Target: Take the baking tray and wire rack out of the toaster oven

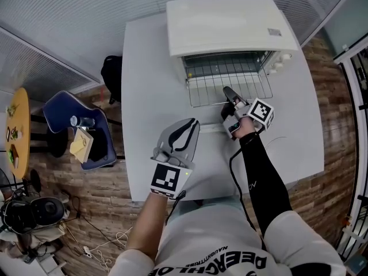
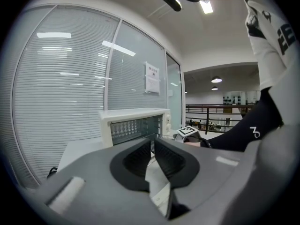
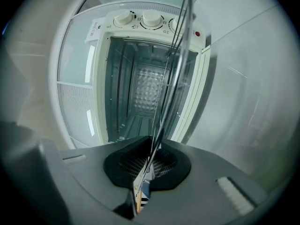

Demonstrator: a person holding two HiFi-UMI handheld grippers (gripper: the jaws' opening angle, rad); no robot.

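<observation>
while the right tool is clamping its jaws tight on the front edge of the wire rack, the rack is sticking partway out of the open front of the toaster oven, with its back part sitting inside the cavity and its front part hanging over the grey desk. the oven is standing at the far side of the desk, close to the blinds, with its knobs on the right side of its face. the right gripper view is looking into the oven on its side: the rack is showing edge-on as thin dark wires running from the cavity straight down between the pads of the right tool, which are pinching it with no gap showing. the knobs are lining the top of that picture and the dimpled back wall of the oven is glinting deep inside. the left tool is hovering over the desk in front of the oven and to the left of the right one, well short of the rack, touching nothing. in the left gripper view the jaws of the left tool are standing together at the tips with nothing between them, and the oven is showing beyond them, with the marker cube of the right tool beside it. off the desk's left side, a blue chair is carrying a few small things, and a black bag is leaning near it on the wooden floor.
</observation>
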